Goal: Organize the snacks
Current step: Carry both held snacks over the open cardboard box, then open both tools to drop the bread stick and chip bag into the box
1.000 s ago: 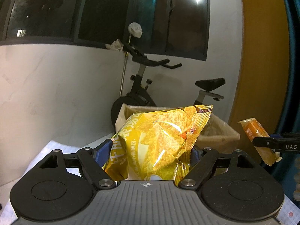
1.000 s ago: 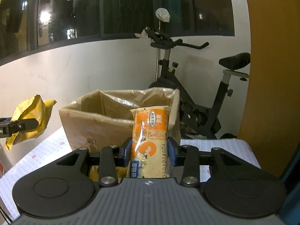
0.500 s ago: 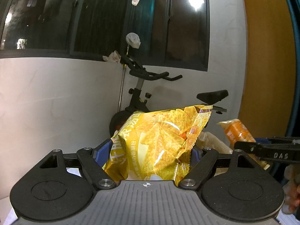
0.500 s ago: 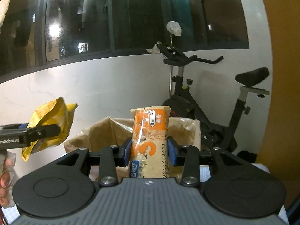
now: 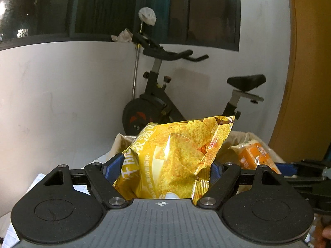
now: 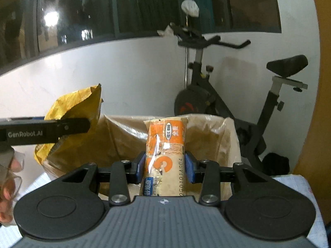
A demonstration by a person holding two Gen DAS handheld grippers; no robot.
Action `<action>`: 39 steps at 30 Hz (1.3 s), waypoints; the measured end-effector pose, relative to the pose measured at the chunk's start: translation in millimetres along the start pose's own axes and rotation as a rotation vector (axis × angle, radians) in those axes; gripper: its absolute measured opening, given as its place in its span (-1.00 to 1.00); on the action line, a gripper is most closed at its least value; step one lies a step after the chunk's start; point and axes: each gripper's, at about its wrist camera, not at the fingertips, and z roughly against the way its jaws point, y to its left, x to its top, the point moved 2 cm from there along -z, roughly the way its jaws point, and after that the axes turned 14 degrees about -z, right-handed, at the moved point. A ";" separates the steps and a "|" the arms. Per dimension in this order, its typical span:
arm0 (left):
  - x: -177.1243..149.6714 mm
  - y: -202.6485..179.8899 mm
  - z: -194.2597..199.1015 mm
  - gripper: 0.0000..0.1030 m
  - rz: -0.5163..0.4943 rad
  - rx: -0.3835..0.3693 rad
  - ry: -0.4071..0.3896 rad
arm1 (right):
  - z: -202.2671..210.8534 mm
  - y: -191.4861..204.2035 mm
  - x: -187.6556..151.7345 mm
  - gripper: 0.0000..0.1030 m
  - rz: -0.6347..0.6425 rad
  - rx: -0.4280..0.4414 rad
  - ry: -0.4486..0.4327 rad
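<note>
Over the box at 12 o'clock, the left gripper squeezed a yellow chip bag and the right gripper pinched an orange snack bar, so either might miss the box if dropped too early.

glossy crinkled plastic chip bag, shiny orange wrapper, clear plastic-lined cardboard box, matt ribbed black plastic hand-held gripper

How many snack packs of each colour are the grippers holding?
Yellow: 1, the yellow chip bag in the left gripper.
Orange: 1, the orange snack pack in the right gripper.
Total: 2.
</note>
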 end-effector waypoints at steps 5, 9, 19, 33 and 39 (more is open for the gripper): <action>3.0 -6.0 -7.1 0.66 -0.071 0.009 0.007 | -10.7 -2.3 -0.9 -0.20 0.009 -0.045 0.031; 2.1 -4.9 -10.2 0.70 -0.085 -0.007 0.032 | -13.4 -4.1 -3.4 -0.18 0.024 -0.063 0.049; 10.3 0.6 -4.1 0.82 -0.052 -0.048 0.037 | 2.3 -9.0 -2.9 0.18 0.012 -0.054 0.035; 8.7 15.6 22.9 0.83 0.011 -0.034 0.012 | 33.9 -14.3 0.2 0.72 -0.097 0.009 0.002; -0.9 19.8 40.7 0.83 -0.004 -0.008 0.017 | 51.4 -19.3 -4.2 1.00 -0.148 0.044 -0.019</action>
